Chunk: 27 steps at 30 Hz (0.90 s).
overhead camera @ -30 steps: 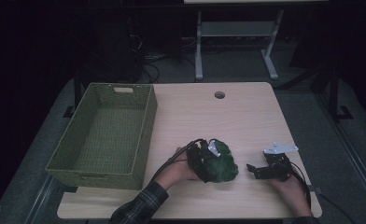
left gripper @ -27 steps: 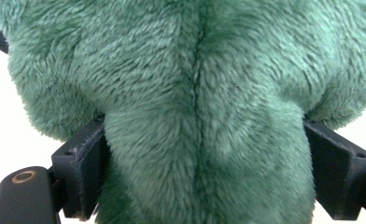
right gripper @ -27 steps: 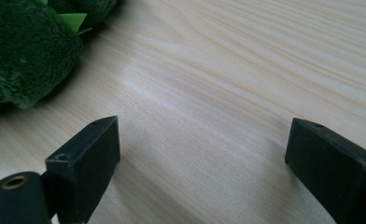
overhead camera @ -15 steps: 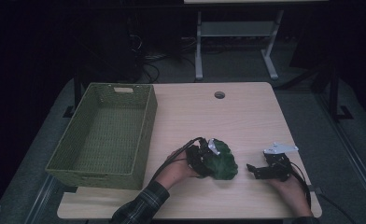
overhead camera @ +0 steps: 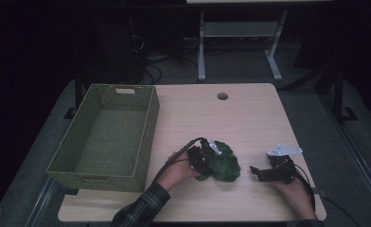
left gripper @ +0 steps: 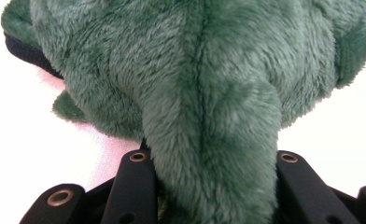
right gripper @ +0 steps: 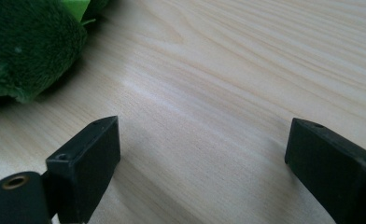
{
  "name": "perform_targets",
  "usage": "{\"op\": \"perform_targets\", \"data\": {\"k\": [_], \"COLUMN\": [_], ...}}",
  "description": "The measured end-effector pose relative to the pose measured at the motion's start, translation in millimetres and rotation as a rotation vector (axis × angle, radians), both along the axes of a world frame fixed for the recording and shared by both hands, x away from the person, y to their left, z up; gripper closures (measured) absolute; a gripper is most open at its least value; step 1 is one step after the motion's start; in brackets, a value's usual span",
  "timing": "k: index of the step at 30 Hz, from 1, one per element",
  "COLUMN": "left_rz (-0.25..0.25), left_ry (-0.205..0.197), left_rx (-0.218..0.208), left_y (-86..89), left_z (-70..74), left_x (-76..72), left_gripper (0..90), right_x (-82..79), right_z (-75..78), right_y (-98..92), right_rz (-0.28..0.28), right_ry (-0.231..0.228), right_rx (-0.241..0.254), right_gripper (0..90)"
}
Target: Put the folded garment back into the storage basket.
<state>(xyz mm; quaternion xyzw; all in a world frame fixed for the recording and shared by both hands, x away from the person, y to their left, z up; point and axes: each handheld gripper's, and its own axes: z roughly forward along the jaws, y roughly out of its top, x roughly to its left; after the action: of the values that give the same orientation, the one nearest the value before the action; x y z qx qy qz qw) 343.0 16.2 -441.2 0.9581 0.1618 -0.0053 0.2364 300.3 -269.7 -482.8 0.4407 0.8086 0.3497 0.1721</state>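
Where jaws gaped before, left tool (overhead camera: pixel 211 156) just closed onto green plush toy (overhead camera: pixel 224 163), right tool (overhead camera: pixel 255 172) open.

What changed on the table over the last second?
The left gripper has just been closing its jaws, and they now squeeze a part of the green plush toy. The toy lies in about the same spot. The right gripper rests open on the table, and the green woven basket is unchanged.

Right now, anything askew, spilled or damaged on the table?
Nothing stands out. The green plush toy lies on the table, a fold of it pinched in the left gripper, whose jaws have just been closing. The woven basket sits upright; the right gripper rests open.
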Motion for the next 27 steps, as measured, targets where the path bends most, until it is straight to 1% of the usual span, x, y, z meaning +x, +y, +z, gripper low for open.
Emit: {"op": "perform_targets", "data": {"k": [1,3,6,7,10,13,17,19,27], "left_rz": [0.002,-0.001,-0.006,-0.015,-0.019,-0.005,-0.003,0.004,0.041], "left_ry": [0.008,0.021,0.026,0.022,0.012,0.016,0.006,-0.001,-0.038], "left_rx": [-0.002,-0.021,-0.031,-0.035,-0.049,-0.068,-0.072,-0.066,-0.073], "left_y": [0.6,2.6,4.2,4.9,7.7,11.7,20.0,24.5,46.2], "left_z": [1.8,6.2,14.7,18.1,29.7,39.9,54.7,60.8,85.5], "left_x": [0.2,0.1,-2.5,-2.8,-4.3,-5.1,-5.0,-4.7,-3.9], "left_gripper": [65.2,65.3,65.2,65.1,65.0,64.9,64.9,64.9,64.7], "right_x": [0.0,0.0,0.0,0.0,-0.1,-0.1,-0.1,-0.1,0.0], "right_z": [0.0,0.0,0.0,0.0,0.0,0.0,0.1,0.0,0.0], "right_y": [0.0,0.0,0.1,0.0,0.1,0.1,0.1,0.1,0.2], "right_rz": [0.0,-0.001,-0.001,-0.001,-0.001,-0.001,-0.002,-0.002,-0.002], "right_ry": [0.0,0.0,0.0,0.0,0.001,0.001,0.001,0.001,0.001], "right_rx": [0.0,0.0,0.001,0.0,0.001,0.001,0.001,0.001,0.0], "right_gripper": [9.9,10.0,10.0,10.0,10.0,10.0,10.0,9.9,9.5]}}
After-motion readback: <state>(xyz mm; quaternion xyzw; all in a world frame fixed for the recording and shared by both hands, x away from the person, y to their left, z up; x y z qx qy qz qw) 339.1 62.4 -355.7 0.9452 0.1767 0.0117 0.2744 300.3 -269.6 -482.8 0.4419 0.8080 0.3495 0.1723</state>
